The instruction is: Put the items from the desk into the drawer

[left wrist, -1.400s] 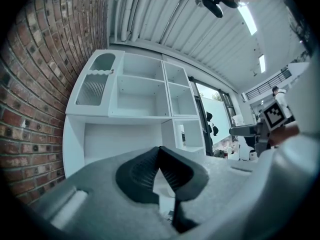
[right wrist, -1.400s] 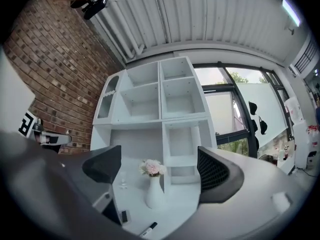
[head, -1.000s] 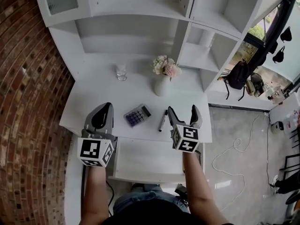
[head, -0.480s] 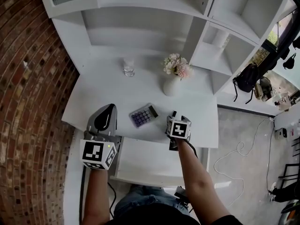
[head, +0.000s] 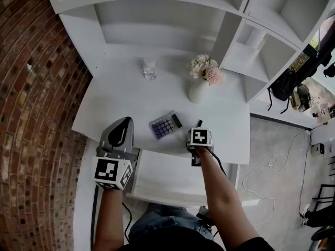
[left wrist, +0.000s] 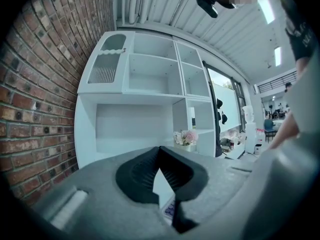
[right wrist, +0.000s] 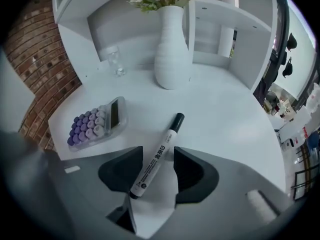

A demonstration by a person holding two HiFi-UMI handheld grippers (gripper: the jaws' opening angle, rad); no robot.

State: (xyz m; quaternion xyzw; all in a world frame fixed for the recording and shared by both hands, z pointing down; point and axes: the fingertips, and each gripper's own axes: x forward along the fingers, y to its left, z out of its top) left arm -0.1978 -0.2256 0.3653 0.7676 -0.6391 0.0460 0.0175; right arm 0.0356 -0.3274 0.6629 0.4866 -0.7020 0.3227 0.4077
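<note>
Desk (right wrist: 225, 114), right gripper (right wrist: 159, 160) downtilted (closing round marker (right wrist: 168, 134))

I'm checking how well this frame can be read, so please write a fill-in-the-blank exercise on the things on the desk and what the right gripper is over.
1. The calculator has ____ keys.
2. Between the jaws of the right gripper lies the ____.
3. The flowers stand in a white ____.

Missing words: purple; marker; vase.

Note: those jaws have just been closing with the marker between them, and they do not pinch it yet.
</note>
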